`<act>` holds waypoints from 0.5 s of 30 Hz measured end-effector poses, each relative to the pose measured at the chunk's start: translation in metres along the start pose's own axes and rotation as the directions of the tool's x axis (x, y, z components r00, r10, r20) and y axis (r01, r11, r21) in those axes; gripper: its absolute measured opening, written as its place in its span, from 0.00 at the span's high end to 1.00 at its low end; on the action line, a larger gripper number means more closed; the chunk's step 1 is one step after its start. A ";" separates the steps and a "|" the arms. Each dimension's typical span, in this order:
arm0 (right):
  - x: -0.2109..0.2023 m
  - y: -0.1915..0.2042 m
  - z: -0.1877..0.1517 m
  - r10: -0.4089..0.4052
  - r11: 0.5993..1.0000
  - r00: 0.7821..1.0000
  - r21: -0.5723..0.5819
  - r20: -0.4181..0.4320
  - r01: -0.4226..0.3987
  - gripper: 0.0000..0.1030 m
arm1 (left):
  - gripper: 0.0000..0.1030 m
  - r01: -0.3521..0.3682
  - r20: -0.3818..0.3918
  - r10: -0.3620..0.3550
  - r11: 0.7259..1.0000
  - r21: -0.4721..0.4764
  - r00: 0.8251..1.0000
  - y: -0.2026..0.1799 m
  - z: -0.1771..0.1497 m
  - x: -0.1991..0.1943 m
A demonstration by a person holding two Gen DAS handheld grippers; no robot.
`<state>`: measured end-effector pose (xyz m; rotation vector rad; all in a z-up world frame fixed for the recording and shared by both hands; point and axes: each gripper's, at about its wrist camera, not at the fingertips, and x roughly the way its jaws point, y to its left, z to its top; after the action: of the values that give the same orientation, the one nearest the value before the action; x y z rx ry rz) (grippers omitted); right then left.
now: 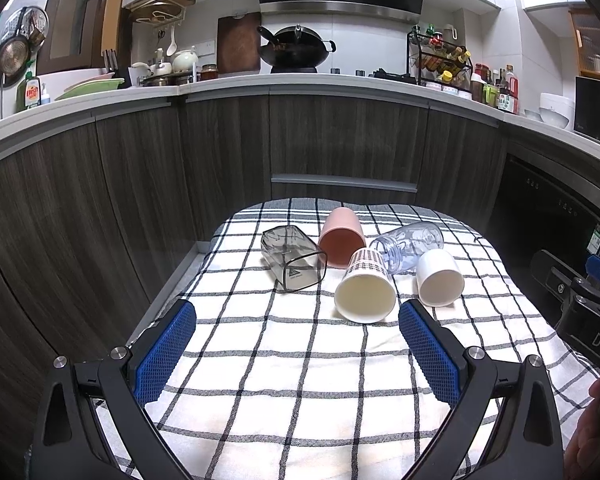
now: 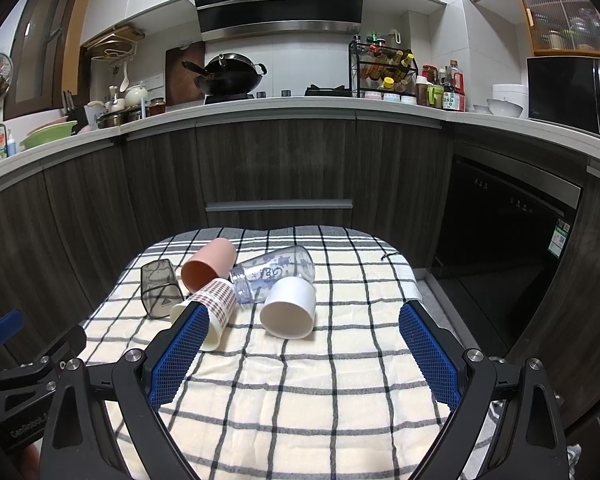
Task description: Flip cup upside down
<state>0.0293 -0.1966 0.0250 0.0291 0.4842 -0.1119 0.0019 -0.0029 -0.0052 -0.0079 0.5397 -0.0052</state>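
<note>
Several cups lie on their sides on a checked cloth (image 1: 284, 360) (image 2: 300, 380): a smoky square glass (image 1: 292, 258) (image 2: 159, 288), a pink cup (image 1: 342, 236) (image 2: 208, 264), a plaid-patterned cream cup (image 1: 365, 290) (image 2: 214, 306), a clear printed bottle-like cup (image 1: 408, 246) (image 2: 276, 274), and a white cup (image 1: 439, 278) (image 2: 289, 306). My left gripper (image 1: 298, 320) is open and empty, short of the cups. My right gripper (image 2: 302, 322) is open and empty, its left finger (image 2: 180, 350) overlapping the plaid cup in view.
The cloth covers a small table in front of dark wood kitchen cabinets (image 1: 320, 140). A black dishwasher (image 2: 500, 240) stands to the right. The other gripper shows at the right edge of the left wrist view (image 1: 580, 308) and the left edge of the right wrist view (image 2: 28, 364).
</note>
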 end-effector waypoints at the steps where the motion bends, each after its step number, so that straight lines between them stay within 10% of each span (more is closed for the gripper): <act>1: 0.000 -0.001 0.001 0.000 1.000 1.000 0.000 0.000 0.000 0.07 | 0.00 -0.001 -0.004 0.001 1.000 -0.002 1.000 0.000 0.001 0.000; 15: 0.012 -0.020 0.026 -0.044 0.997 0.997 0.068 -0.056 0.048 0.07 | 0.00 0.021 -0.114 -0.016 0.999 0.042 0.993 -0.015 0.029 0.018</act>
<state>0.0491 -0.2193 0.0421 0.0890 0.5356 -0.1734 0.0320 -0.0181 0.0103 0.0297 0.6537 -0.0354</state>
